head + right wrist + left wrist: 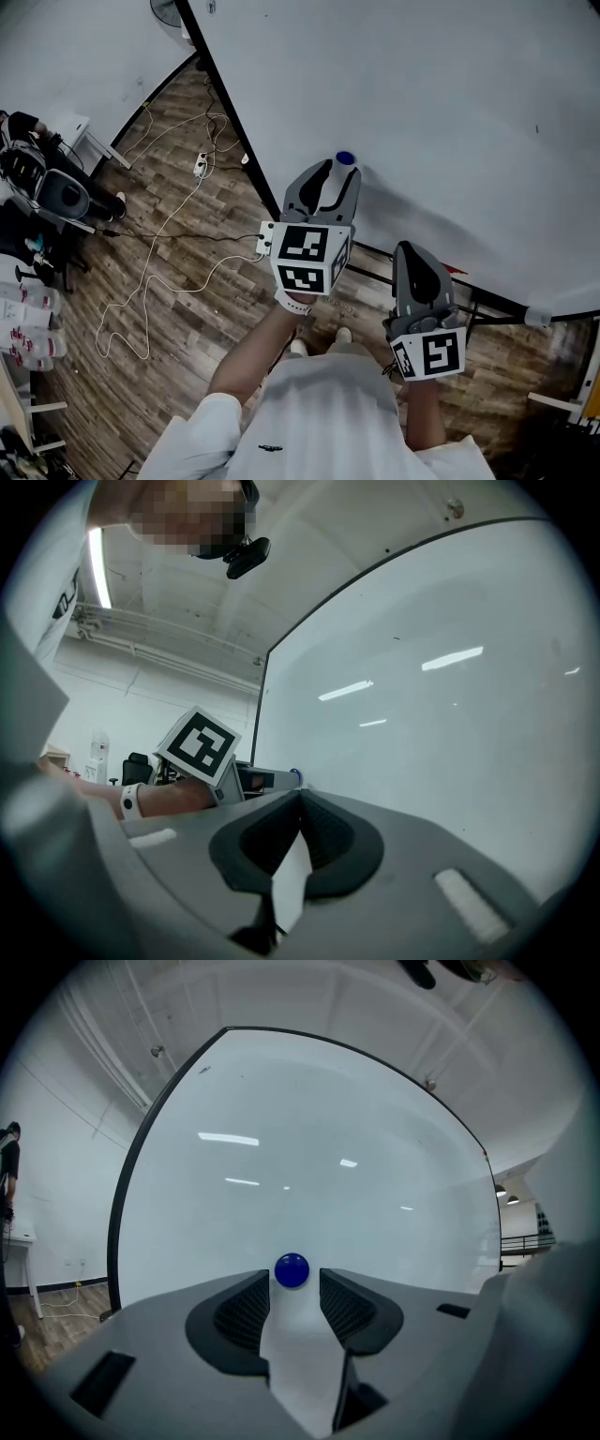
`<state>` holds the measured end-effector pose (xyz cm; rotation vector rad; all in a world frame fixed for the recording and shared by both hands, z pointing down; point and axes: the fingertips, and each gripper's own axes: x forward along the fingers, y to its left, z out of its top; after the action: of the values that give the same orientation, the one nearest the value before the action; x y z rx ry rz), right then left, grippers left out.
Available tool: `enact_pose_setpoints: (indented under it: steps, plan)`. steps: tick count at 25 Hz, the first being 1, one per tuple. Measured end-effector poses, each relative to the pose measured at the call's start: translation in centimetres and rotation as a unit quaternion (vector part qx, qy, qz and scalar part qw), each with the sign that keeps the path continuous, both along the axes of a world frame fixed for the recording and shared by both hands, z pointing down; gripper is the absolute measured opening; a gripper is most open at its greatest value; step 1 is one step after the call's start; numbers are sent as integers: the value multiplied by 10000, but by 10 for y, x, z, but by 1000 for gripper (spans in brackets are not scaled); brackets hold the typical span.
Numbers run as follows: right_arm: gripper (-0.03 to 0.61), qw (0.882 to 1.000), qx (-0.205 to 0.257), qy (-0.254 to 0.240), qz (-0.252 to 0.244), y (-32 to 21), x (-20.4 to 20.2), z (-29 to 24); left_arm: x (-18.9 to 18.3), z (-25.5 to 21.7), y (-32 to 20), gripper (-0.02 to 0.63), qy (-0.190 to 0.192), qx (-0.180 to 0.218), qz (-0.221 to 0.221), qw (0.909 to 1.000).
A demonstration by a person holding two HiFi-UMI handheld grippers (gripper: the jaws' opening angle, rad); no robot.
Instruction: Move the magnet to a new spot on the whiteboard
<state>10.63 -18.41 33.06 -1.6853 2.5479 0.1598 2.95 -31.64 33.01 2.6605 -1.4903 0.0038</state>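
Note:
A small round blue magnet (346, 158) (292, 1270) sticks to the big whiteboard (422, 112) (309, 1147). My left gripper (336, 176) (294, 1281) points level at the board and is open. The magnet sits just past its fingertips, centred in the gap, and the pads do not touch it. My right gripper (413, 251) (300, 796) hangs lower and to the right, near the board's bottom edge, shut with nothing in it. The right gripper view shows the left gripper's marker cube (197, 744) off to the left, by the whiteboard (450, 686).
White cables (178, 216) and a power strip (200, 166) lie on the wooden floor left of the board. A dark chair with gear (47, 187) and several bottles (28, 319) are at the far left. A person (9, 1162) stands left of the board's black frame (117, 1222).

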Motion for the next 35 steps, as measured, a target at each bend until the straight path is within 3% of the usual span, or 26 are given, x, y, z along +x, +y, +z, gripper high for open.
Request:
enact_pose_setpoints:
  steps: [15, 35]
  plan:
    - [11, 9999, 23, -91, 133, 1, 9, -3, 4, -7, -14, 126, -93, 52, -297, 9995]
    - [9, 9999, -9, -133, 109, 13, -5, 0, -13, 15, 14, 123, -127, -98, 79, 9998]
